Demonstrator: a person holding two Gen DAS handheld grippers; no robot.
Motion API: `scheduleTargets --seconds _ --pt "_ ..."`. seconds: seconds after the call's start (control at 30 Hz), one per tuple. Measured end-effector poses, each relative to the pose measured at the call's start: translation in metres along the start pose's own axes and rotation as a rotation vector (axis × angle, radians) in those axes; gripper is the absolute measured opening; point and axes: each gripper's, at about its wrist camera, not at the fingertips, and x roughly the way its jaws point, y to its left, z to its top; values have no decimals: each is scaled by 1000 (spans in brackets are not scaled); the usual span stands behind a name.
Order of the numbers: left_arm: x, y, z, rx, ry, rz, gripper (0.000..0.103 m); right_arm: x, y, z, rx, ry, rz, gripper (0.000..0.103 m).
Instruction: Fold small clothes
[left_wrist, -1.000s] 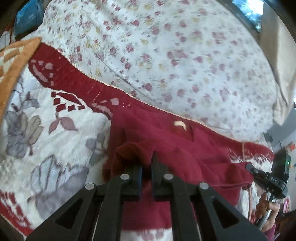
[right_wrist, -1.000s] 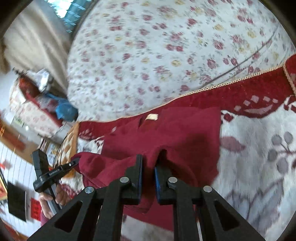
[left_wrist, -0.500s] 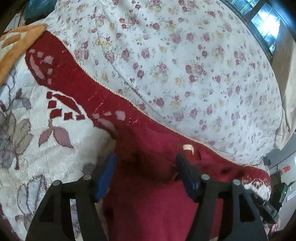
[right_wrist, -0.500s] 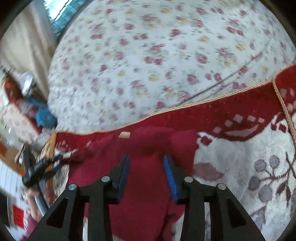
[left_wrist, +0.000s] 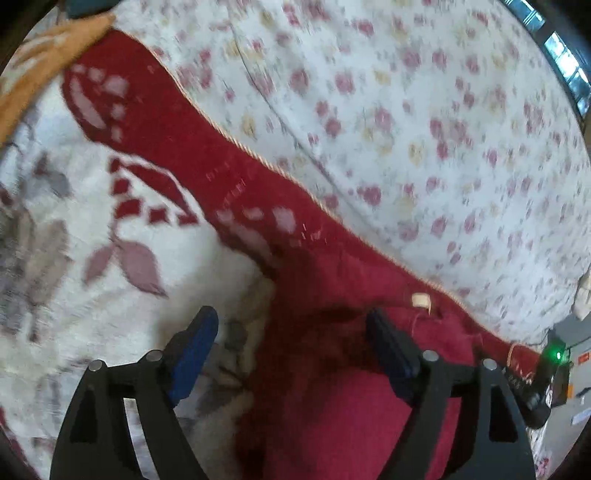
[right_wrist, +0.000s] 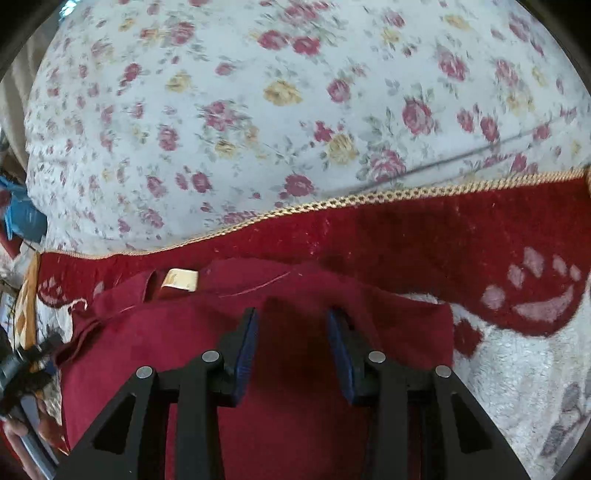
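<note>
A home bedroom — ahead of the tongs spreads a bed with a rose-print sheet, and nearer them a plush red-and-white floral blanket with braided trim.

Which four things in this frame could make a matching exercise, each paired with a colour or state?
Things:
1. garment
2. neck label
3. left gripper
4. blanket trim

Descriptions:
a. golden braid
b. open, straddling the garment's edge
c. dark red, lying on the blanket
d. cream, at the collar

Pairs: 1-c, 2-d, 3-b, 4-a
</note>
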Motion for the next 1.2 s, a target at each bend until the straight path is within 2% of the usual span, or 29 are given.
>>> scheduleTargets --seconds 0.07,0.13,0.2,0.33,0.43,0.5,0.6,0.7,0.77,0.8,0.87,0.97,1.03,1.13,1.2 --pt "-18 5 1 7 -41 10 86 -19 7 -9 -18 -19 11 57" --pt "-31 8 -2 21 -49 -4 87 -33 17 -18 -40 -15 57 59" --pt "-39 7 -13 63 -15 -42 87 -46 42 -29 -108 0 136 60" --pt "-49 -3 -49 213 89 -104 87 -51 87 -48 -211 25 210 61" --pt "-53 -4 -75 283 155 -157 87 -41 115 -53 -247 50 240 61" --pt "-54 -1 -84 298 171 -154 87 -31 139 -51 -274 54 255 61" --pt "-55 0 -91 319 208 -151 87 -3 182 -47 -305 114 319 61" --pt "-57 -1 -95 357 225 -171 87 32 213 -46 -317 147 292 61" --pt "-55 -1 -98 385 259 -182 87 53 227 -41 -316 125 232 61" --pt "-54 -1 -99 403 274 -182 87 61 228 -37 -299 113 203 61" --pt "-53 -2 -101 430 281 -171 87 64 220 -34 -258 130 204 61" --pt "-54 -5 -102 445 286 -203 87 30 191 -39 -235 149 272 63" --pt "-51 -7 -103 443 296 -214 87 -15 157 -52 -256 122 268 70" --pt "-47 -9 -106 448 322 -209 86 -75 108 -72 -272 28 179 75" --pt "-45 -10 -107 440 325 -206 79 -115 60 -86 -260 -49 53 77"
